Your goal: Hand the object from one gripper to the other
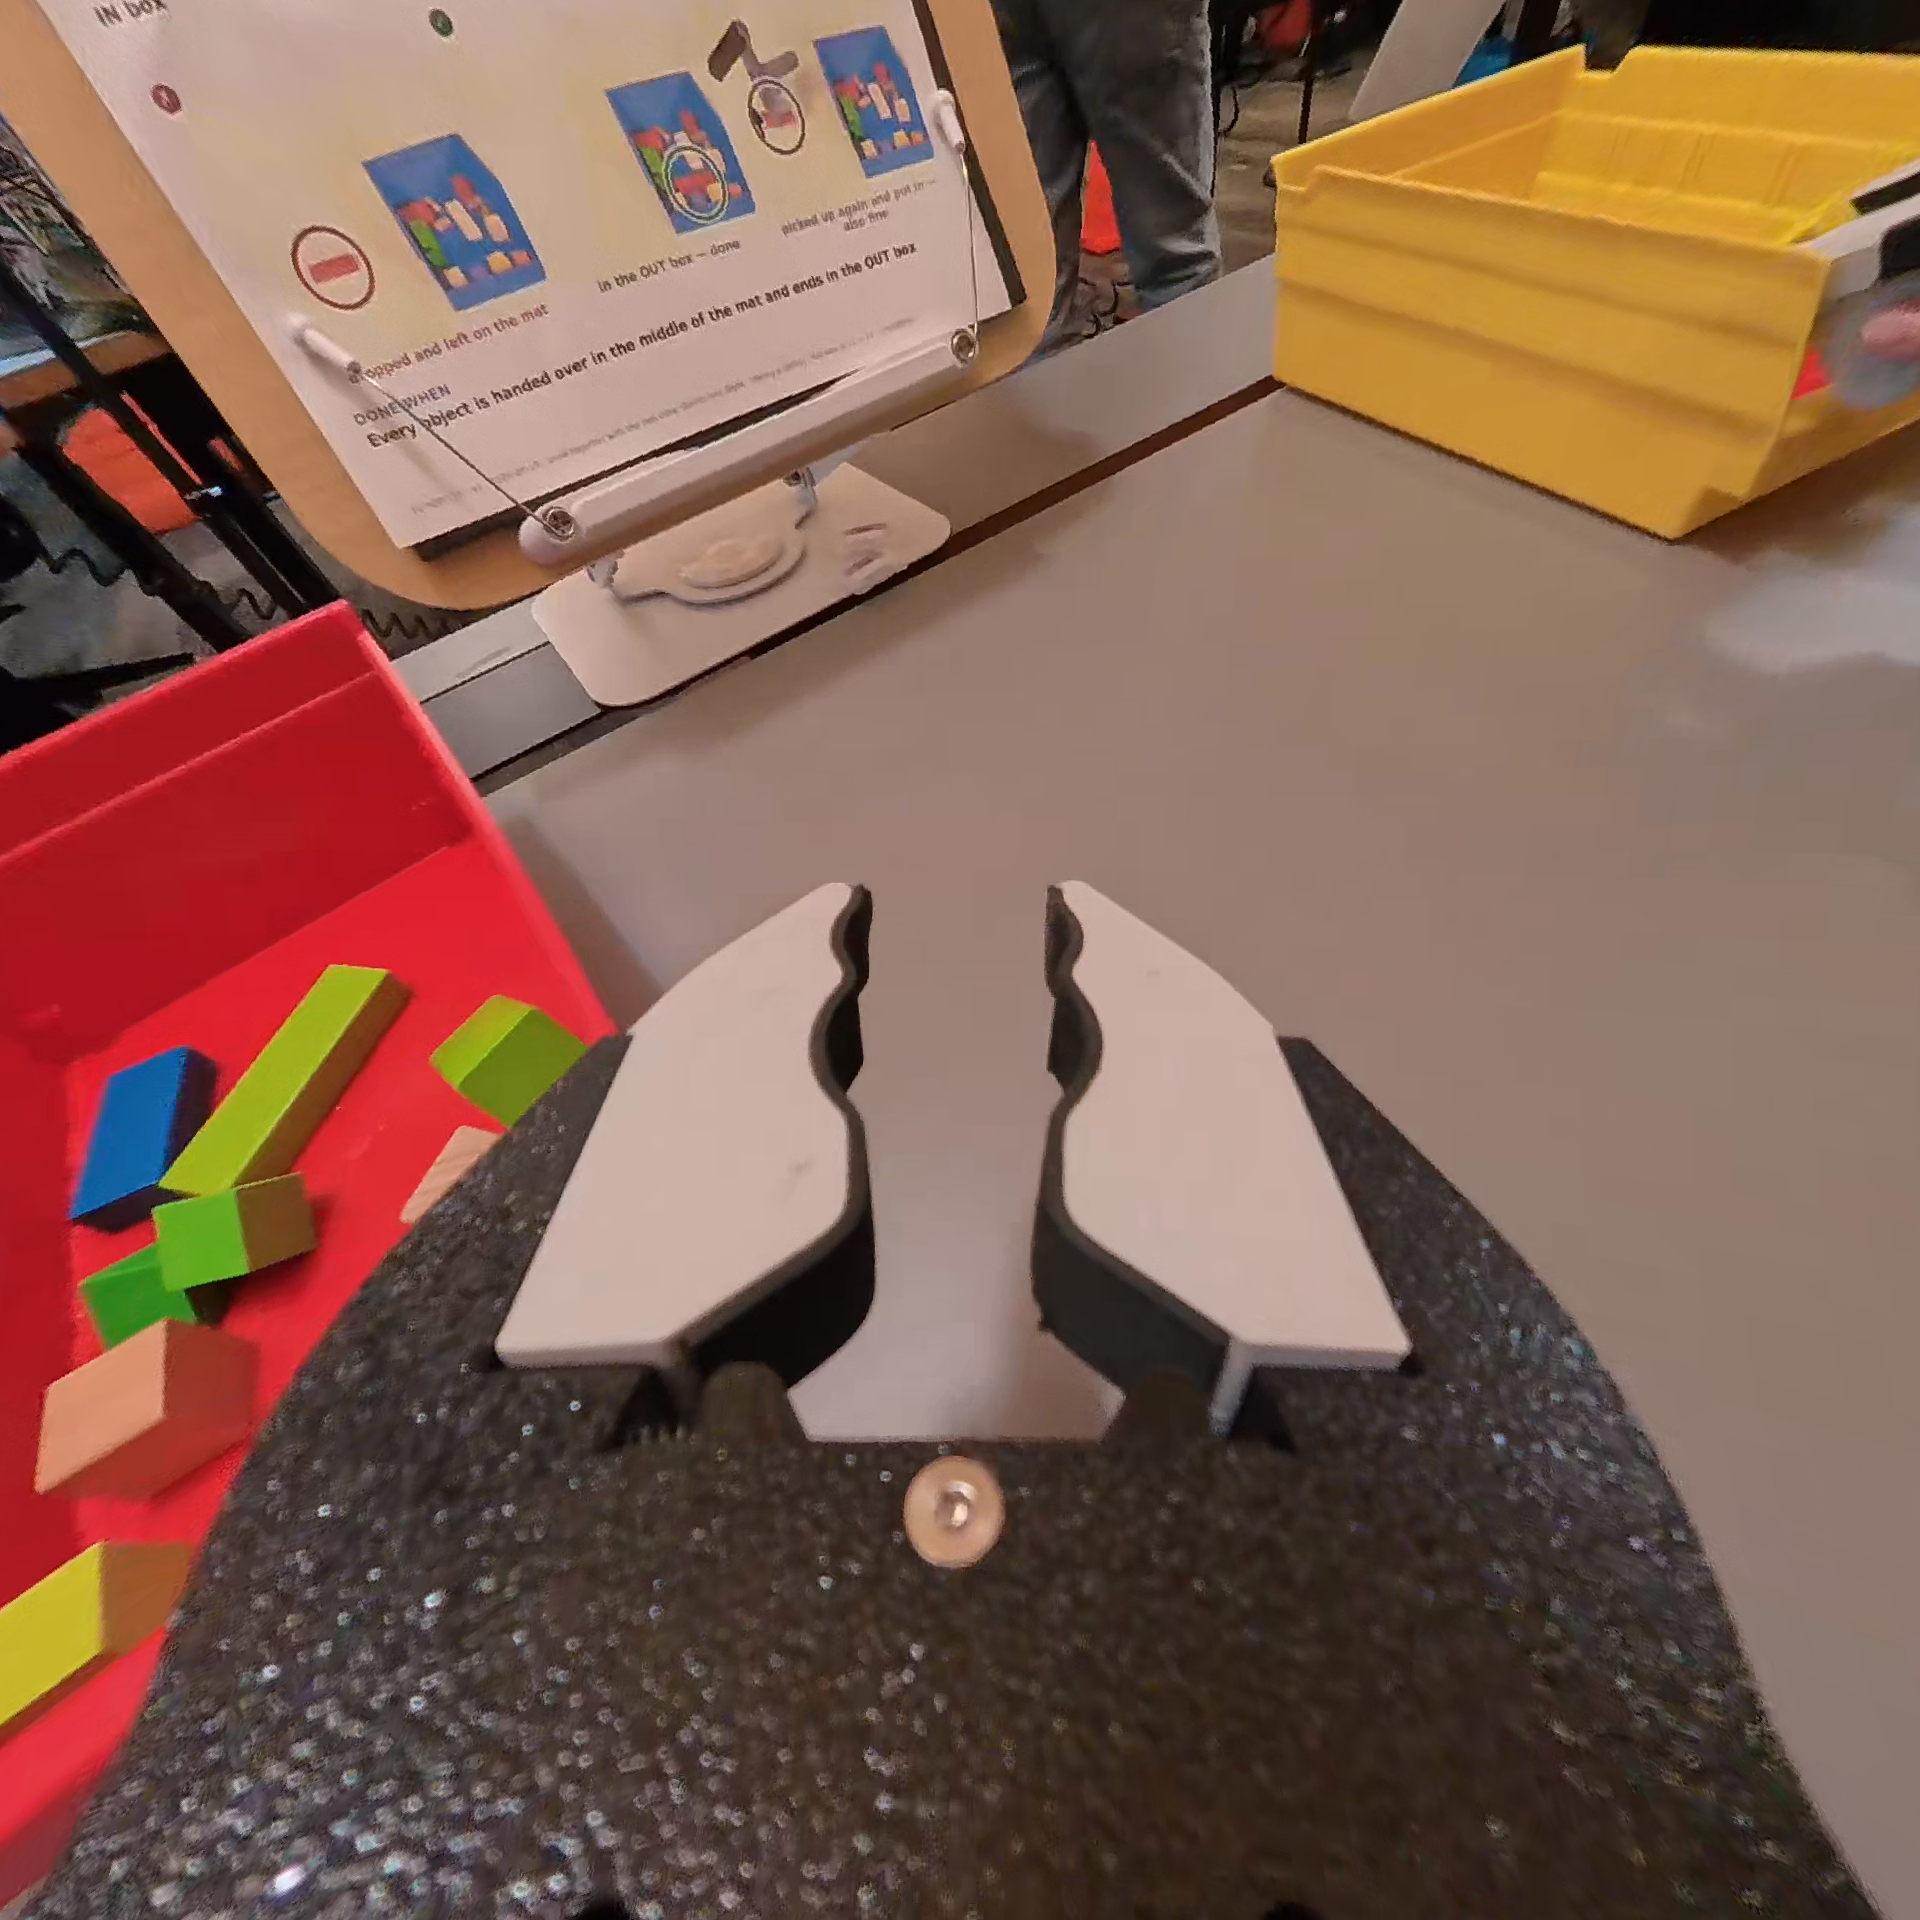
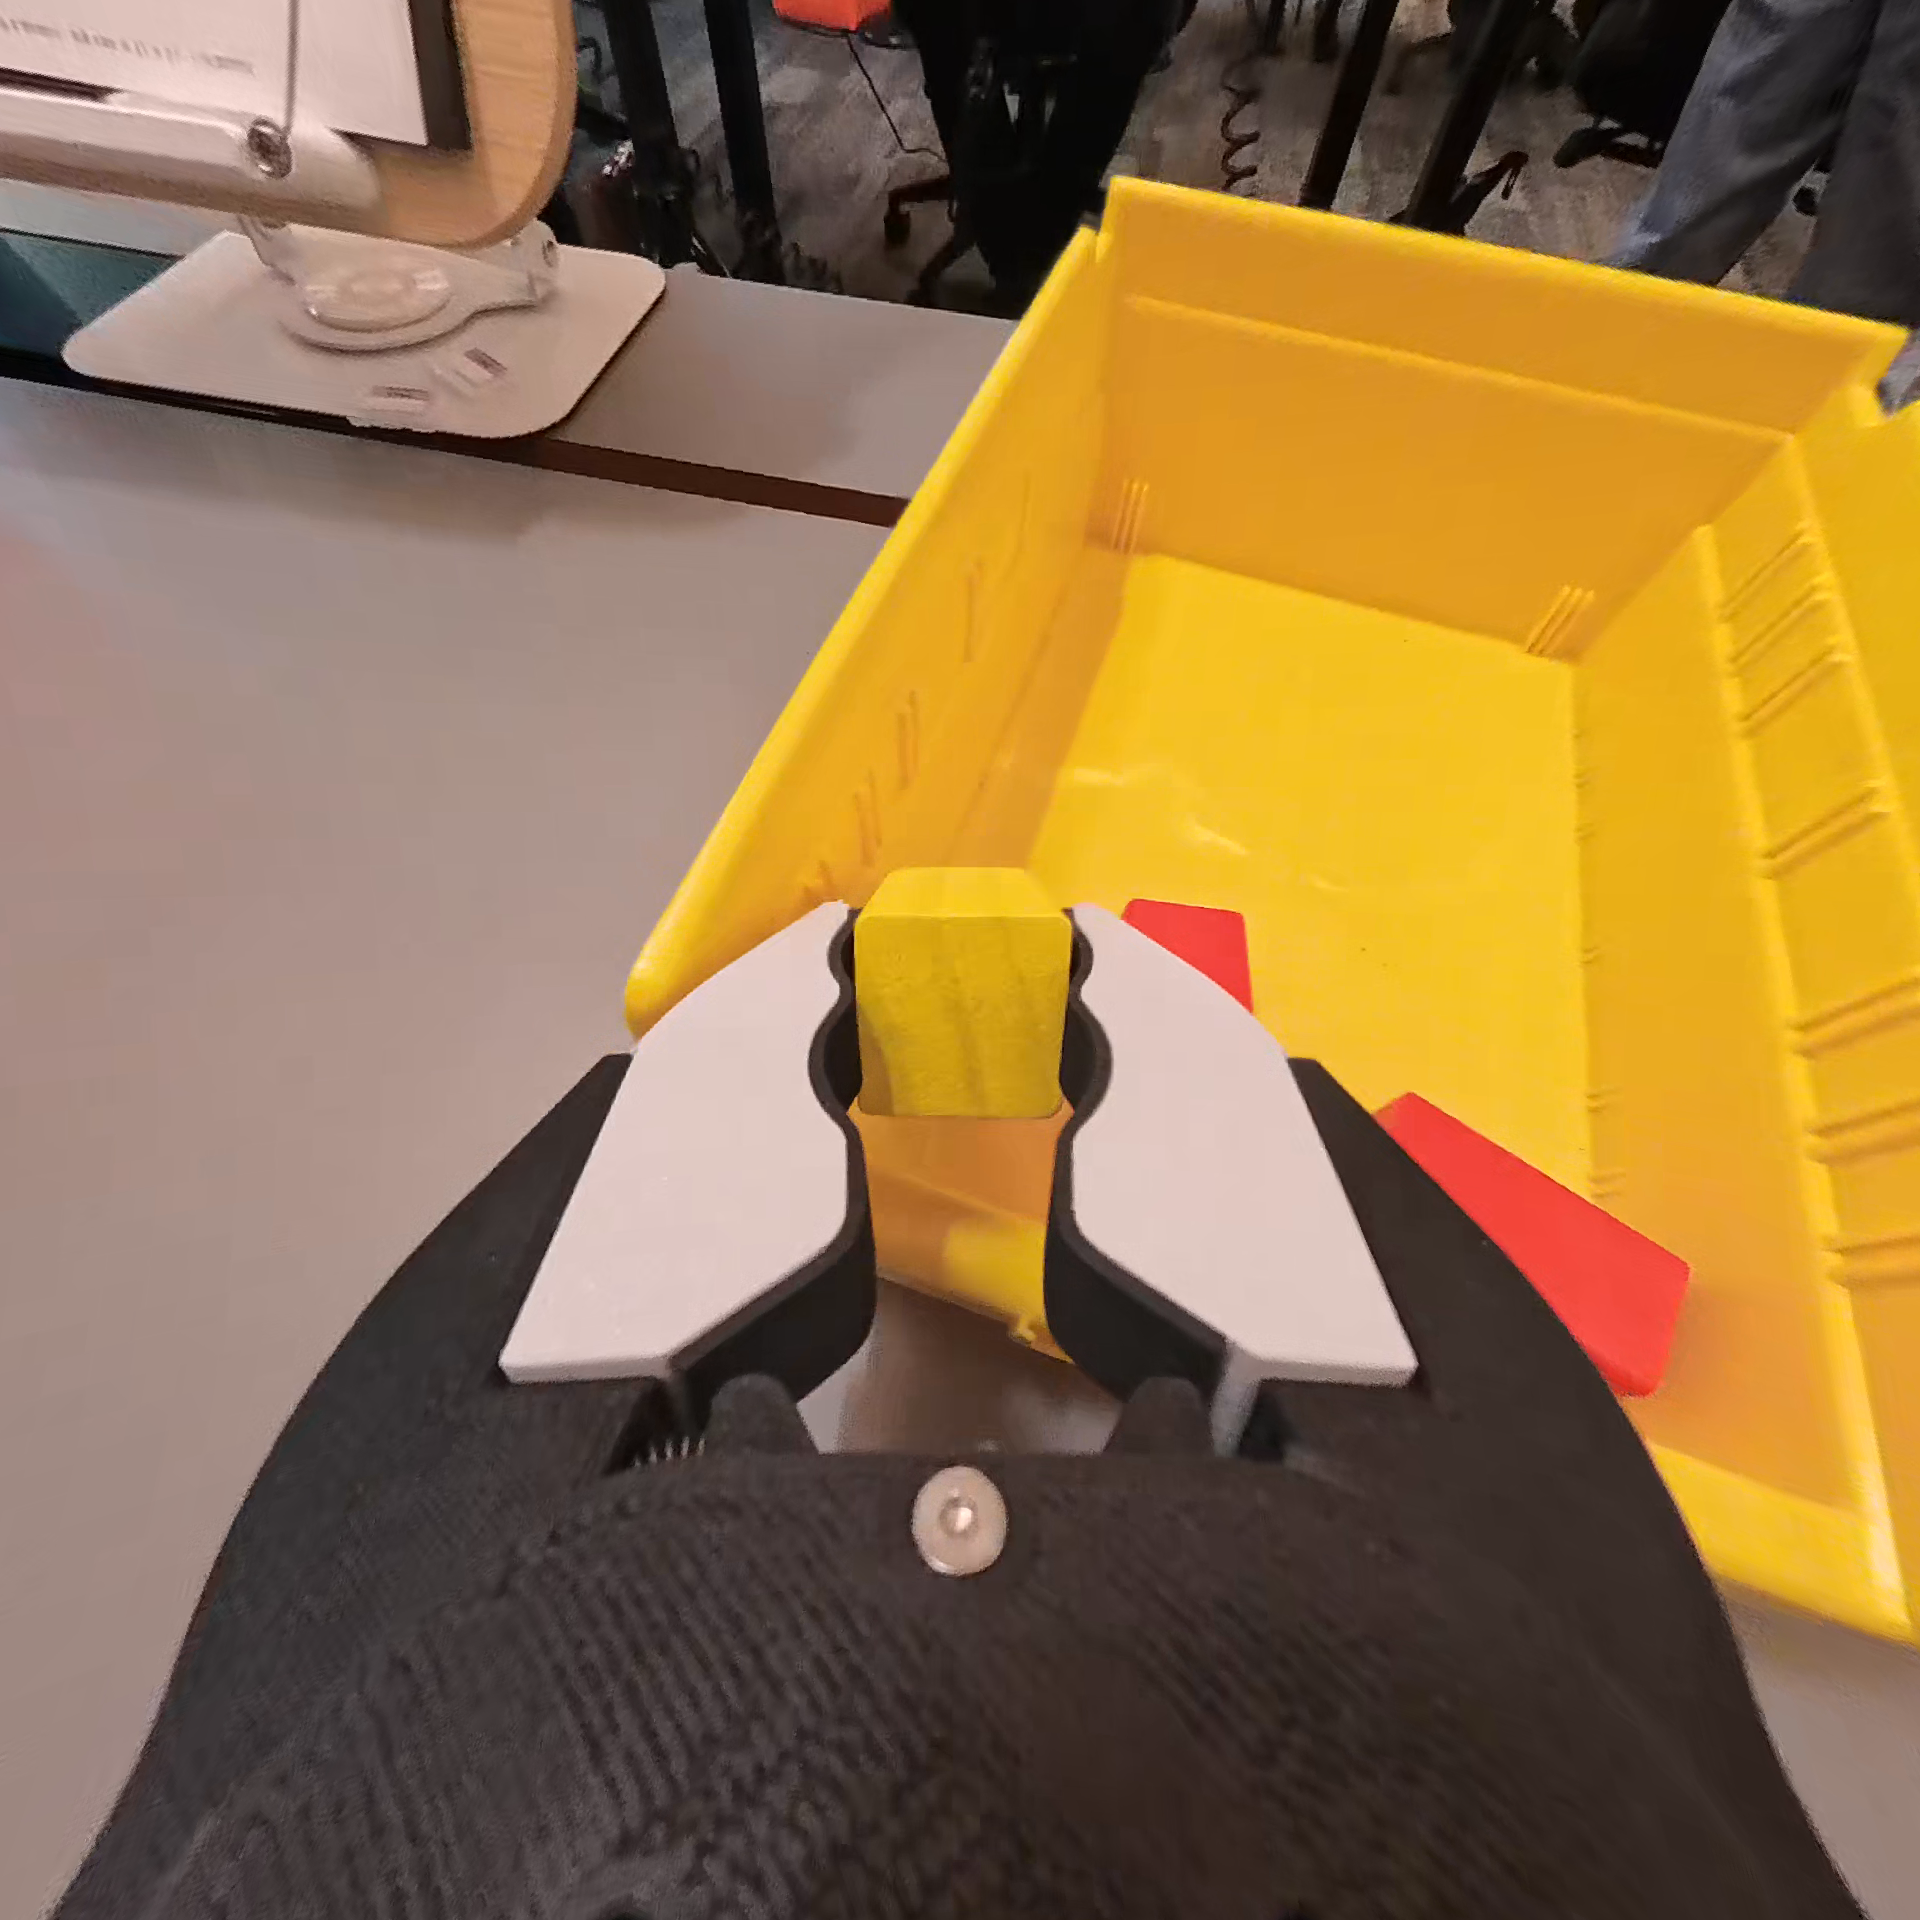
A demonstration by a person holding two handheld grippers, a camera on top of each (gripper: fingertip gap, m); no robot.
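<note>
Right gripper (image 2: 961,914) clamped on yellow block (image 2: 961,1008), half-hiding red blocks (image 2: 1538,1236); left gripper (image 1: 958,904) open, bare.

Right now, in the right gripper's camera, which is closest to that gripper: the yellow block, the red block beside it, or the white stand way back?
1. Yellow block: clamped between the right gripper's fingers.
2. Red block: just right, inside the yellow bin.
3. White stand: far back left on the table.

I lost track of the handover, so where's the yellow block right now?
In the right wrist view, the yellow block sits clamped in the right gripper, over the near-left corner of the yellow bin.
</note>
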